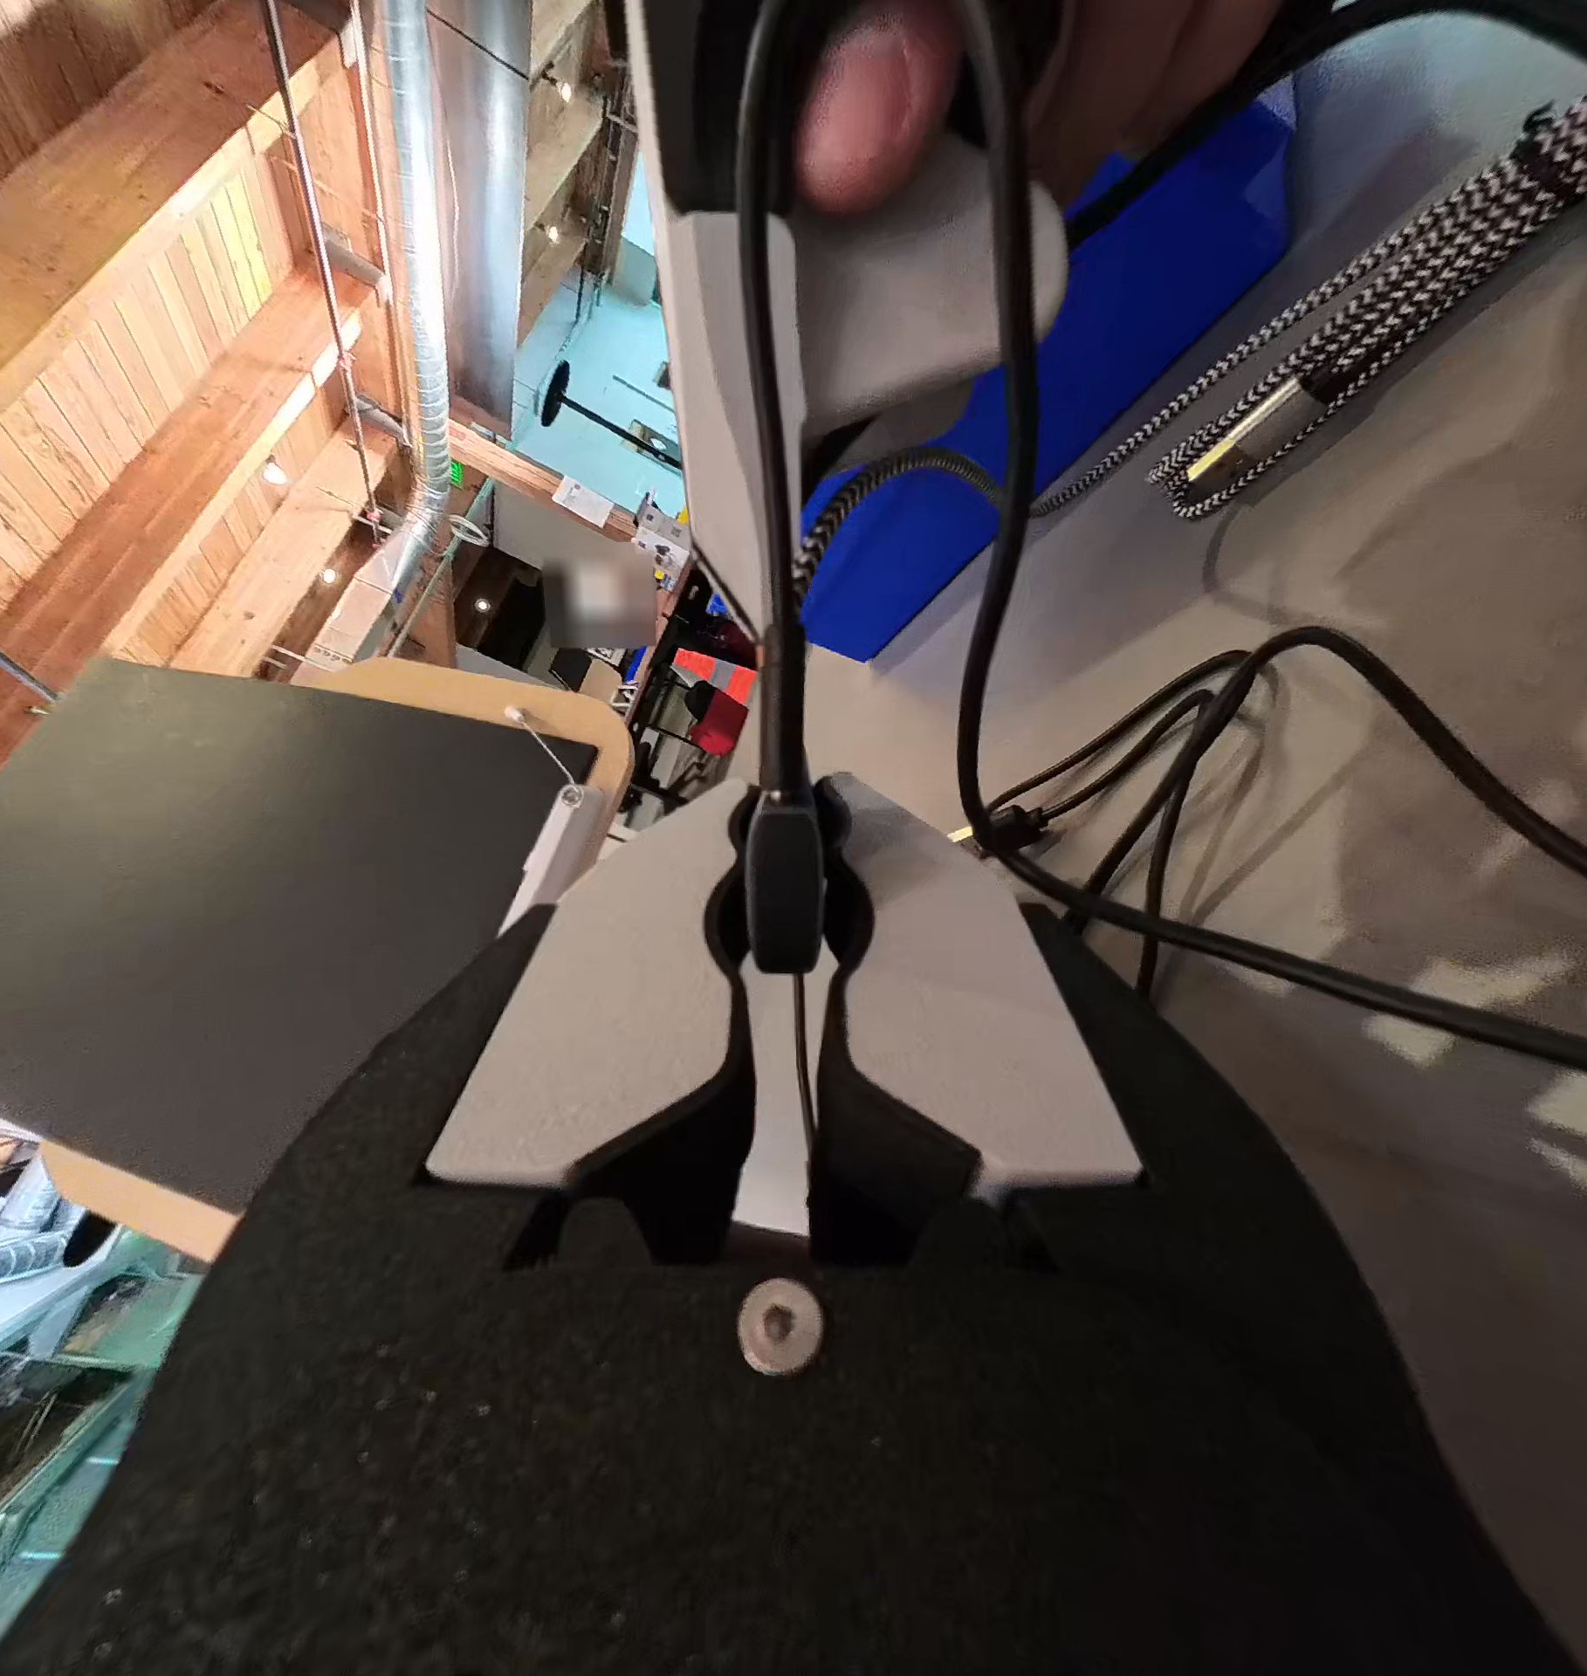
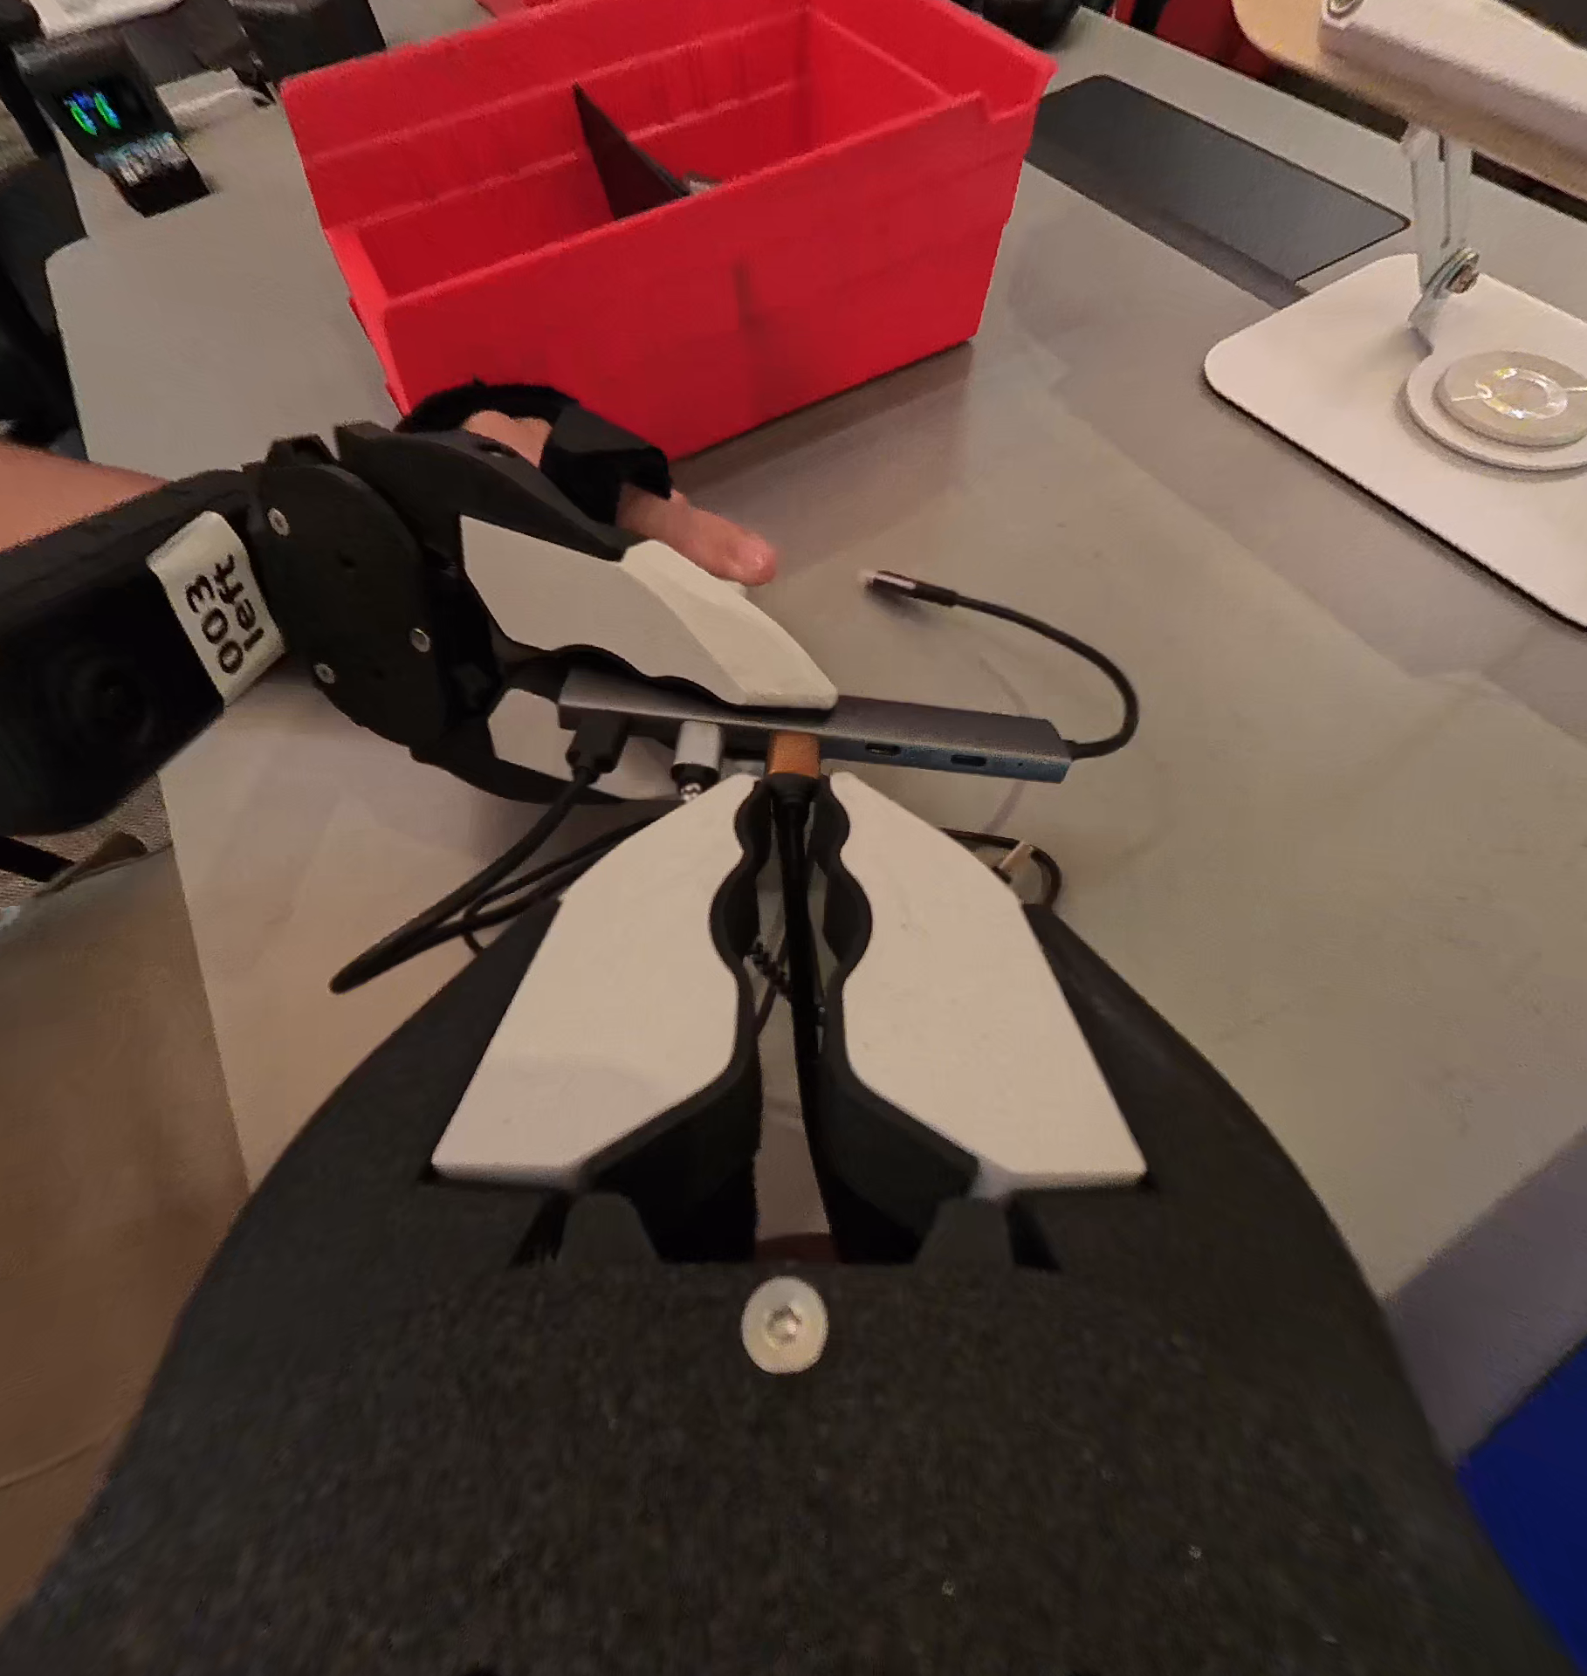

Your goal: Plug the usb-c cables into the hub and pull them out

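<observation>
**Item: USB-C hub, with cables, on grey bench [image 2: 1225,862]**

- Hub [image 2: 953,725] – slim grey bar, being held level just above the middle of the bench, its long side with the ports facing the near edge.
- Left gripper [image 1: 781,816] – clenched, grasping the hub by its left end, with one white finger lying flat along the top face. A person's hand [image 2: 699,544] in a black strap is showing behind it.
- Right gripper [image 2: 785,798] – clenched, pinching a black cable just behind its copper-collared plug [image 2: 792,753]. The plug is touching the hub's port side near the middle; whether it is fully seated cannot be told.
- Black plug [image 2: 595,744] – sitting in the port at the left end, its cable trailing toward the near edge.
- Silver plug [image 2: 699,748] – standing against the port side between the black plug and the copper one.
- Hub lead [image 2: 1107,689] – short black tail curving out of the right end and back toward the far edge, its connector [image 2: 899,585] lying free on the bench.
- Red bin [image 2: 681,345] – sitting toward the far edge behind the hub, with a dark divider [image 2: 627,172] standing inside.
- White stand [image 2: 1316,390] – resting at the far right corner, beside a dark mat [image 2: 1207,181].
- Braided cables [image 1: 1370,299] – black-and-white, lying in the left wrist view next to a blue bin [image 1: 1134,299].
</observation>
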### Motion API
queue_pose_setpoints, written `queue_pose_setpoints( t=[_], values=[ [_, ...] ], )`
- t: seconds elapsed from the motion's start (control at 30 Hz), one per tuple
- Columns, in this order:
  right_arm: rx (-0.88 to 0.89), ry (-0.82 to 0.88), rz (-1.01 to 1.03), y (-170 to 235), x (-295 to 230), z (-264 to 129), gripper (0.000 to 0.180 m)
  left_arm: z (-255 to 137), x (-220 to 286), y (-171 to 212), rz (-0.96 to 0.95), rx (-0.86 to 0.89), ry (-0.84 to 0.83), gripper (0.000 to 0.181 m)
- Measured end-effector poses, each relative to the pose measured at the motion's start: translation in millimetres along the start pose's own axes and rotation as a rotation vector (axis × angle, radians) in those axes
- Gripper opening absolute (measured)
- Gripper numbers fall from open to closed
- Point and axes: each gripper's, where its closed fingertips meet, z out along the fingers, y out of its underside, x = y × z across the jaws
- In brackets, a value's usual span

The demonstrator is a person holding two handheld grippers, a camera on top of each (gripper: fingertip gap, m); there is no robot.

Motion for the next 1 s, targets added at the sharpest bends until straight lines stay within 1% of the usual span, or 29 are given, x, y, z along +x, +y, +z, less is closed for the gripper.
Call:
queue_pose_setpoints(
  t=[0.17, 0.33, 0.47, 0.5, 0.57, 0.6, 0.67, 0.73, 0.8, 0.87, 0.93, 1.0],
  values=[
    [-0.092, -0.006, -0.018, 12, -2, 2, 0.008, -3, 3, -2, 0.059, -0.017, -0.010, 0.009],
    [-0.069, -0.002, 0.031, 18, 4, 9, 0.008, 0, 9, 4, 0.092, -0.046, 0.010, 0.009],
    [-0.012, 0.002, 0.036, 8, 11, 0, 0.008, 5, 3, 3, 0.009, -0.019, 0.016, 0.010],
    [0.005, 0.055, 0.013, 3, 18, -9, 0.010, 6, -2, 4, -0.042, -0.031, 0.008, 0.011],
    [0.062, 0.189, -0.045, -14, 34, -35, 0.024, 6, -15, 10, -0.157, -0.048, -0.011, 0.010],
    [0.109, 0.218, -0.052, -24, 36, -51, 0.025, 6, -22, 14, -0.234, -0.054, -0.021, 0.010],
    [0.233, 0.227, -0.022, -43, 31, -78, 0.026, 6, -40, 24, -0.423, -0.077, -0.048, 0.010],
    [0.314, 0.207, 0.019, -48, 23, -95, 0.028, 6, -56, 30, -0.662, -0.083, -0.042, 0.010],
    [0.313, 0.174, 0.057, -41, 16, -98, 0.030, 6, -66, 32, -0.852, -0.098, 0.009, 0.010],
    [0.287, 0.145, 0.090, -31, 11, -92, 0.034, 5, -77, 34, -1.007, -0.123, 0.057, 0.010],
    [0.250, 0.140, 0.120, -20, 12, -81, 0.046, 2, -90, 22, -1.175, -0.080, 0.153, 0.010],
    [0.268, 0.085, 0.161, -20, 13, -68, 0.052, -1, -104, 13, -1.289, -0.037, 0.200, 0.010]
  ],
)
